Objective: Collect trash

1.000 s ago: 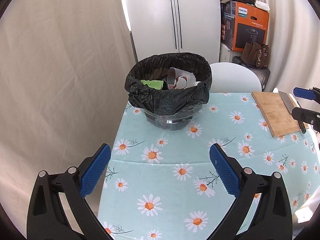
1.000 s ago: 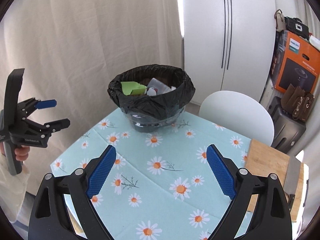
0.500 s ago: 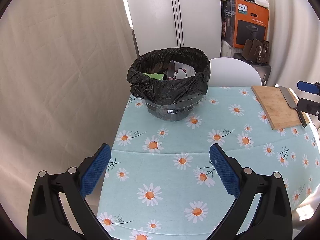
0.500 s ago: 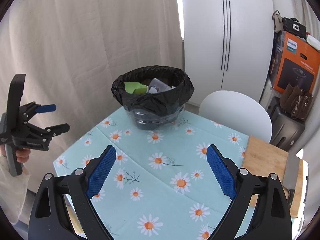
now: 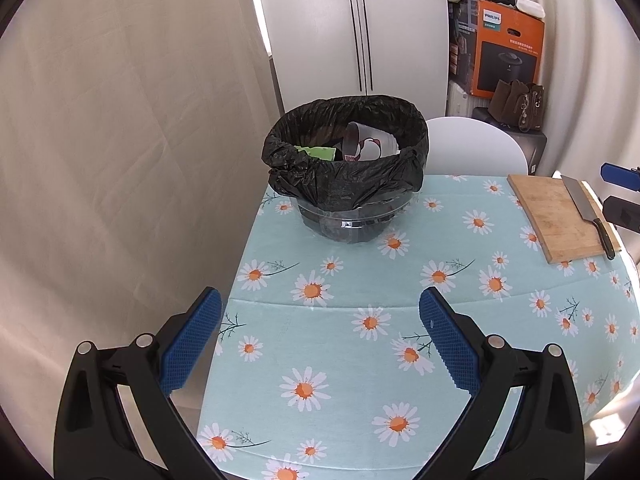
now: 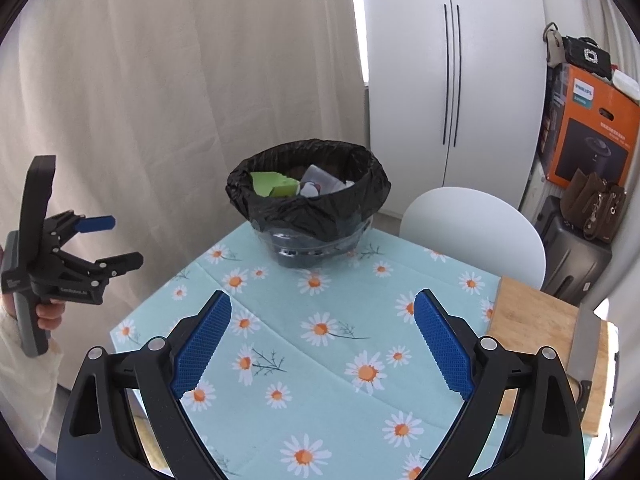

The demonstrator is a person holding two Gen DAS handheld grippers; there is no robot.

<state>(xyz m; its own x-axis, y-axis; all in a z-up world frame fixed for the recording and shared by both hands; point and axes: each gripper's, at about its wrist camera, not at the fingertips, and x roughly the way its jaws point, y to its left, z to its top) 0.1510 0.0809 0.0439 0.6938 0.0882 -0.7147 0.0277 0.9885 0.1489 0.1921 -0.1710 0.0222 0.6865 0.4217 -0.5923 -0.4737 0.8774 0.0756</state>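
The bin [image 5: 346,172] sits at the far end of my worktop [image 5: 360,320], lined with a crinkled black bag [image 6: 308,204] whose edge is folded down over the rim; below the fold the clear plastic wall of the bin shows. Inside lie a green carton [image 6: 276,185] and a white cup [image 5: 370,144] with a printed picture, tipped on its side against the bag. The trash reaches close to the rim.

My left tool [image 5: 320,332] hangs above the near edge of the worktop with its blue pads spread wide and nothing between them. My right tool [image 6: 322,336] is just as wide and holds nothing. In the right wrist view I see my left tool from the side, off the worktop's left edge, gripped in my hand [image 6: 50,314].

A wooden cutting board [image 5: 560,216] lies on the right side of the worktop, well apart from the bin, with a cleaver [image 5: 588,208] resting on it, handle toward me. Between my tools and the bin there is only the cloth.

The worktop wears a pale blue cloth printed with daisies. Behind the bin stand a white chair [image 6: 474,232] and a tall white cupboard [image 6: 448,72]. A cream curtain [image 5: 120,140] fills the left. To the right are an orange box [image 6: 592,128] and a brown handbag [image 6: 592,210].
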